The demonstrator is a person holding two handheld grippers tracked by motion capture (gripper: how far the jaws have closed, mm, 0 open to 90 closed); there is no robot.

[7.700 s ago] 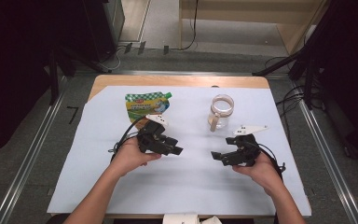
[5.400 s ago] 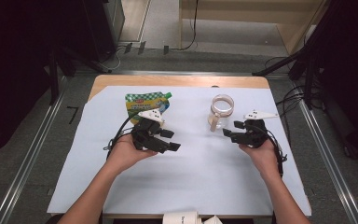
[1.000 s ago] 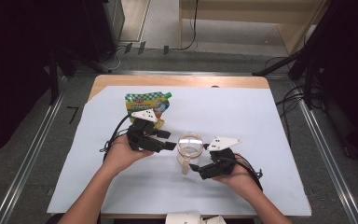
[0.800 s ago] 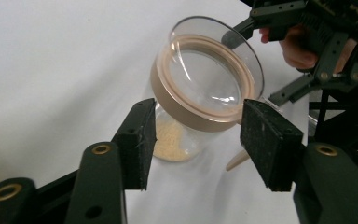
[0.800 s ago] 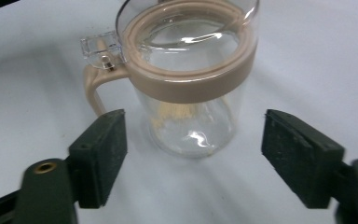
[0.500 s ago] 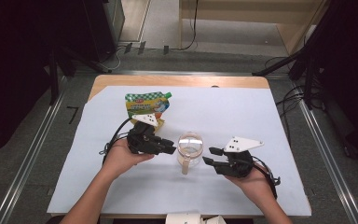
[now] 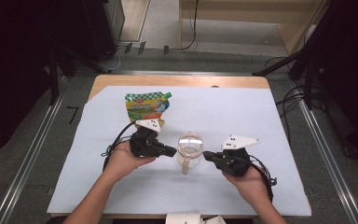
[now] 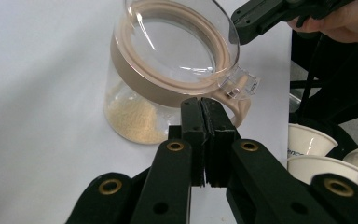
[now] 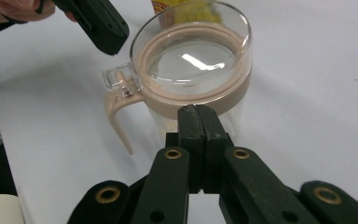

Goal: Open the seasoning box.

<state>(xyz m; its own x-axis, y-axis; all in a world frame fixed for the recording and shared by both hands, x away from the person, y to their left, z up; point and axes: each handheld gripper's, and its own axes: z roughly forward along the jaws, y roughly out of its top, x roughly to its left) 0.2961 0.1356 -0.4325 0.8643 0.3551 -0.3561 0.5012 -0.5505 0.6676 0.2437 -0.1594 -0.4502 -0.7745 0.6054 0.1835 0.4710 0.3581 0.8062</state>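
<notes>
Lidded jar [image 7: 189,148] stood on the worktop [image 7: 261,121] between both tongs, left tongs [image 7: 170,151] and right tongs [image 7: 206,155] just beside it, both having just closed, pressed together on nothing.

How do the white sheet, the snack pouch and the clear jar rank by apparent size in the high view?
1. White sheet, by far the largest, covering most of the table.
2. Snack pouch.
3. Clear jar, somewhat smaller than the pouch as seen from above.
</notes>
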